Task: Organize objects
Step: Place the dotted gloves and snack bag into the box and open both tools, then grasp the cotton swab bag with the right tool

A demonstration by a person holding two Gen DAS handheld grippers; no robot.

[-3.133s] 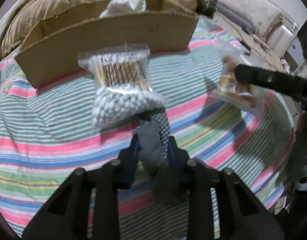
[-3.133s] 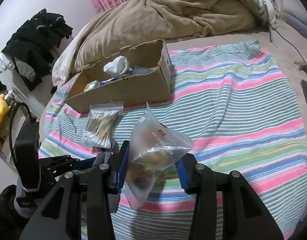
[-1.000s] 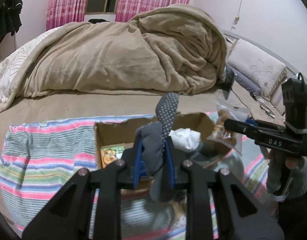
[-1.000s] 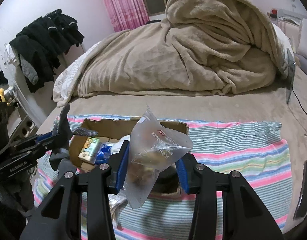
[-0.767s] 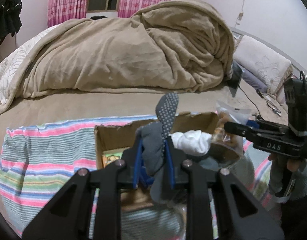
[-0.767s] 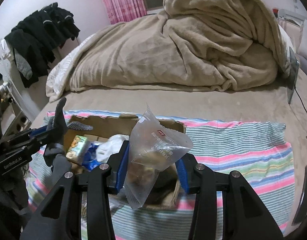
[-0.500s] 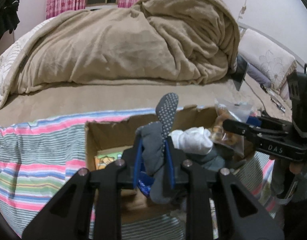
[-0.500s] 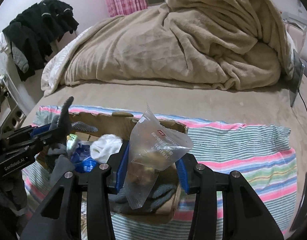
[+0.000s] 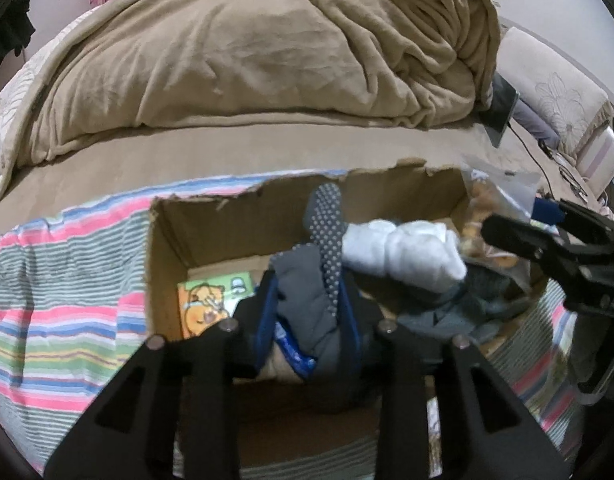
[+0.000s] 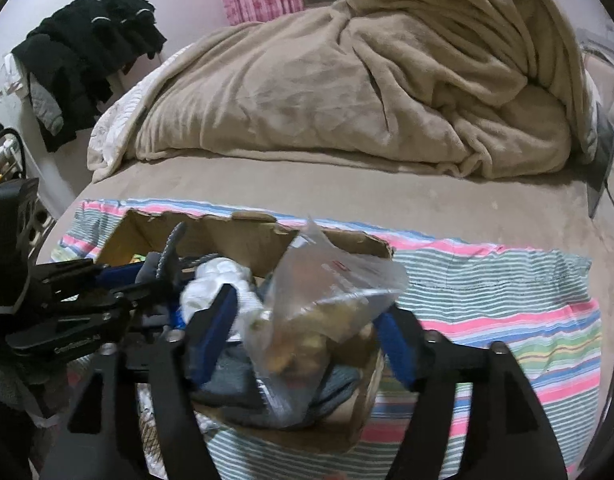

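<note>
Both grippers now hang over the open cardboard box [image 9: 235, 224], where a few seconds ago they were out over the striped cloth [image 9: 67, 280] with their loads freshly lifted — so the carry is done and the drop is what remains.

The left gripper [image 9: 307, 320] has its jaws pinched narrow on the grey sock [image 9: 307, 292], whose dotted sole sticks up between the fingers; in half a second the box has slid closer under it, and the sock now sits above the middle of the box, near the white bundle [image 9: 403, 252] and the small orange cartoon packet [image 9: 205, 304] lying on the box floor.

The right gripper [image 10: 307, 336] is the one that has changed most: its jaws, tight on the clear snack bag [image 10: 327, 312] a moment back, now stand wide with a gap on each side, and the bag is blurred and sagging between the blue fingers [image 10: 211, 340]. I judge it is being let go into the right end of the box, on top of the grey clothes already there; whether it has fully left the pads I cannot tell.

For the task this means one item is as good as stowed and the sock should follow — the left jaws only need to part. The bag of cotton swabs seen earlier on the cloth is out of sight now and probably still waits
</note>
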